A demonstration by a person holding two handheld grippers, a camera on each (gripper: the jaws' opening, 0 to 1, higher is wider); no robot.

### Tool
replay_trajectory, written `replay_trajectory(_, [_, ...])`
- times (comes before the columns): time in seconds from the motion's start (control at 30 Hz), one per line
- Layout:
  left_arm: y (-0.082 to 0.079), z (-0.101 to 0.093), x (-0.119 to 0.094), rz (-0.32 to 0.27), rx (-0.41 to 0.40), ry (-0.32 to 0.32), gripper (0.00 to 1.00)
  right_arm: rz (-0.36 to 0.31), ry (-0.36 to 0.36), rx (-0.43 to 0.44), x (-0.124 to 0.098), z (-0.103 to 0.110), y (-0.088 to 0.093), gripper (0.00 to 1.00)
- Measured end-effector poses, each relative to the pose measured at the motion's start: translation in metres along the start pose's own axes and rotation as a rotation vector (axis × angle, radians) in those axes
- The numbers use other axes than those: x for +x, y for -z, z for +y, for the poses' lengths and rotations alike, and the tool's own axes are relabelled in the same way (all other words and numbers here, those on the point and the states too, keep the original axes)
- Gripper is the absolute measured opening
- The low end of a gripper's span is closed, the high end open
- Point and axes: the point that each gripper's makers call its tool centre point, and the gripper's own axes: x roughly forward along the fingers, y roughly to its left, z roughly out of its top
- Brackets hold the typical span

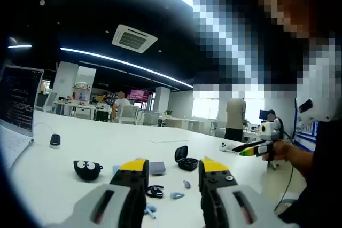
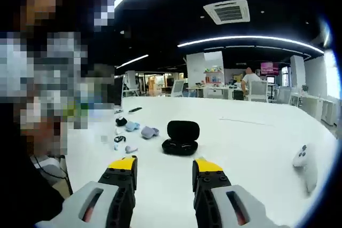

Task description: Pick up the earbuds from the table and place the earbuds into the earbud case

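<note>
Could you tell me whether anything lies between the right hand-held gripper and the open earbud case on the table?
Nothing visible does. In the right gripper view, bare white table lies between the open right hand-held gripper and the black earbud case; the small items sit off to its left.

Left claw point(image 1: 173, 170) jaws apart, empty; right claw point(image 2: 164, 169) jaws apart, empty.

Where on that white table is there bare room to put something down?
Bare table stretches between the open earbud case and the white controller. It is crowded left of the case, around the grey pouches and small earbuds.
</note>
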Motion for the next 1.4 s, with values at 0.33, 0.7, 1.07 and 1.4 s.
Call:
replay_trajectory(0.33, [0.009, 0.007, 0.003, 0.026, -0.006, -0.007, 0.39, 0.158, -0.123, -0.195, 0.019, 0.014, -0.014, 0.38])
replay_trajectory(0.7, [0.009, 0.001, -0.006, 0.030, -0.001, 0.009, 0.39, 0.436, -0.499, -0.623, 0.059, 0.071, -0.015, 0.32])
replay_trajectory(1.07, [0.000, 0.007, -0.036, -0.005, 0.005, -0.051, 0.39, 0.720, -0.798, -0.973, 0.103, 0.092, 0.027, 0.26])
replay_trajectory(1.4, [0.010, 0.017, -0.057, 0.018, -0.011, -0.115, 0.39, 0.944, -0.908, -1.030, 0.114, 0.091, 0.060, 0.22])
